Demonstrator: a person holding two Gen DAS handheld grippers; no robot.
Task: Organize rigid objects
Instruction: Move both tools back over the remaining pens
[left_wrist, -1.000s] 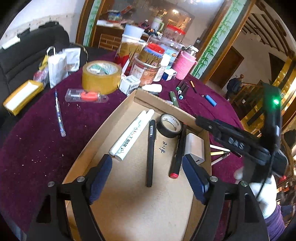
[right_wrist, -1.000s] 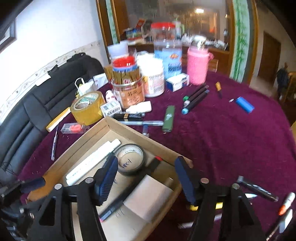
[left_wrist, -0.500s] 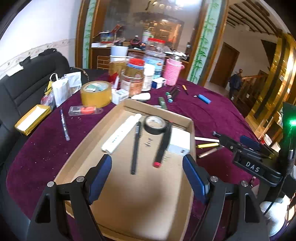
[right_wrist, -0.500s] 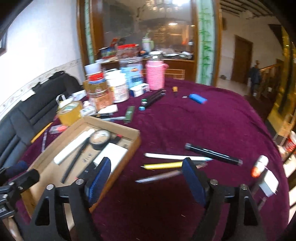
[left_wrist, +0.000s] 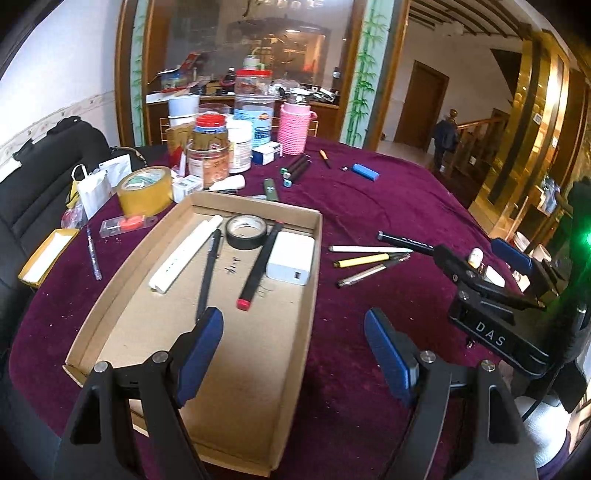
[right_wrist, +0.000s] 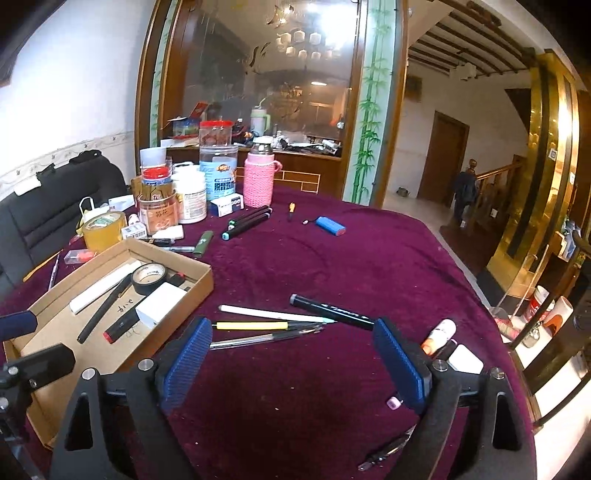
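**Sorting roughly a third done – both claws empty, pens still loose on the table**

In the cardboard tray (left_wrist: 317, 236): white tube (left_wrist: 186, 254), black pen (left_wrist: 208, 271), black tape roll (left_wrist: 246, 232), red-tipped marker (left_wrist: 258, 266), white charger block (left_wrist: 291, 256). All lie flat on the tray floor; near half of the tray is bare

Left claw (left_wrist: 293, 354) is spread wide, nothing between the pads, hovering over the tray's near right wall. Right claw (right_wrist: 293, 363) is also spread wide and empty, aimed at the pen cluster just right of the tray

Left to do, on the purple table (right_wrist: 332, 266):
- white pen (right_wrist: 273, 314), yellow pen (right_wrist: 258, 325), clear ballpoint (right_wrist: 258, 339), black marker (right_wrist: 330, 312) – near each other, right in front of the right claw
- small bottle (right_wrist: 439, 336) and a white item beside it, by the right finger
- far side: dark markers (right_wrist: 247, 221), blue battery pack (right_wrist: 330, 225), green lighter (right_wrist: 203, 243), small screwdriver (right_wrist: 291, 208)
- left of tray: blue pen (left_wrist: 92, 254), red part in clear case (left_wrist: 127, 223), yellow tape roll (left_wrist: 146, 190)

Jars and pink bottle (right_wrist: 260, 181) at the back – can't tell if they count as task items

My guess at next pick: the pen cluster, closest to the right claw. Thin pens on velvet will probably need a low, flat approach
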